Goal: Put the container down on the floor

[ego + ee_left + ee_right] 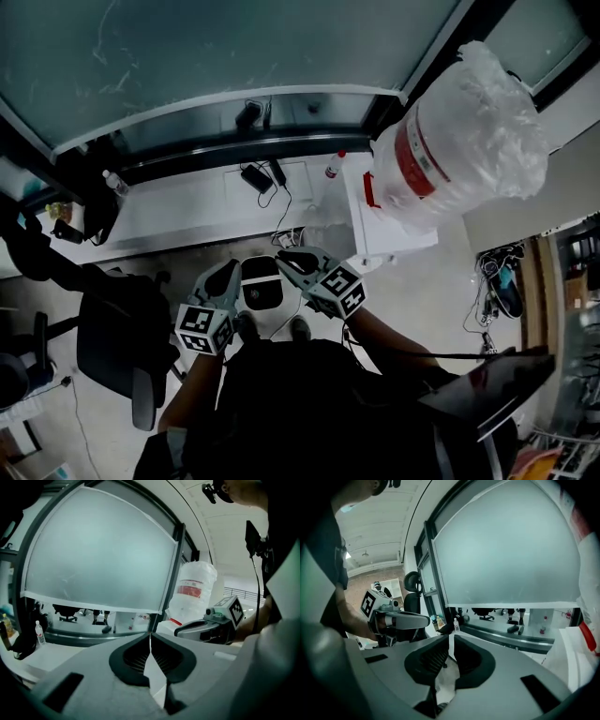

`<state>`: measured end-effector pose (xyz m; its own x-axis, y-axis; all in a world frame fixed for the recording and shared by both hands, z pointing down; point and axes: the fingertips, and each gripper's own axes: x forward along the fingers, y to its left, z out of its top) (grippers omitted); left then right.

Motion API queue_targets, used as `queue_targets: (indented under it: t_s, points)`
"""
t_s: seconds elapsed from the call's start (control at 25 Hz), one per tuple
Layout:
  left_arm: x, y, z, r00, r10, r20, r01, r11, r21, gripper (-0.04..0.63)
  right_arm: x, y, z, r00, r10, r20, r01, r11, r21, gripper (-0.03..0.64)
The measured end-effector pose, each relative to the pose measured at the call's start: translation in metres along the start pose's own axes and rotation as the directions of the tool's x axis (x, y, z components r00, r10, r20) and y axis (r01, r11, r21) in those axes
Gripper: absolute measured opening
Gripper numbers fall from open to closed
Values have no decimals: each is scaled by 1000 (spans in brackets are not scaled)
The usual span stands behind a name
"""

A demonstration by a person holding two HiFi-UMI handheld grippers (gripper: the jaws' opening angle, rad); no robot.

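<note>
The container (450,131) is a big white tub with a red band, wrapped in clear plastic. It stands tilted on a white cabinet (384,234) to my upper right in the head view. It also shows in the left gripper view as the wrapped tub (192,592) and at the right edge of the right gripper view (587,573). My left gripper (230,274) and right gripper (286,258) hang side by side in front of me, well short of the container. The left gripper (150,635) is shut with nothing in it. So is the right gripper (451,638).
A white round device (261,286) sits on the floor below the grippers, by my shoes (246,326). A black office chair (122,337) stands at the left. A white ledge (187,211) with cables and a bottle (114,183) runs under the window. Cluttered shelves (572,309) are at the far right.
</note>
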<state>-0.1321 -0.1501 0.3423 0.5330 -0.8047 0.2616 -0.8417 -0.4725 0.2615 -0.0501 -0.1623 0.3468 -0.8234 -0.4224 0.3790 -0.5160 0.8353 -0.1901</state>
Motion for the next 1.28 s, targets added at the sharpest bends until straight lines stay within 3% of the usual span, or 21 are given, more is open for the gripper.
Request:
queue_targets:
  t_s: [0.32, 0.52, 0.76, 1.12, 1.28]
  points:
    - [-20, -8, 27, 999, 14, 40, -15, 1000, 26, 12, -17, 19, 41, 995, -15, 95, 19, 999, -40, 11]
    - [-31, -12, 45, 995, 61, 77, -67, 995, 71, 12, -27, 16, 58, 985, -83, 151, 89, 995, -36, 9]
    - [-46, -6, 62, 986, 132, 100, -138, 989, 47, 11, -49, 1, 81, 960, -167, 223, 173, 985, -8, 8]
    - [-48, -18, 82, 982, 114, 153, -124, 990, 64, 11, -66, -13, 101, 946, -216, 240, 226, 974, -14, 8]
    - [-48, -14, 85, 976, 150, 157, -162, 985, 60, 11, -66, -14, 105, 946, -219, 238, 232, 972, -29, 8]
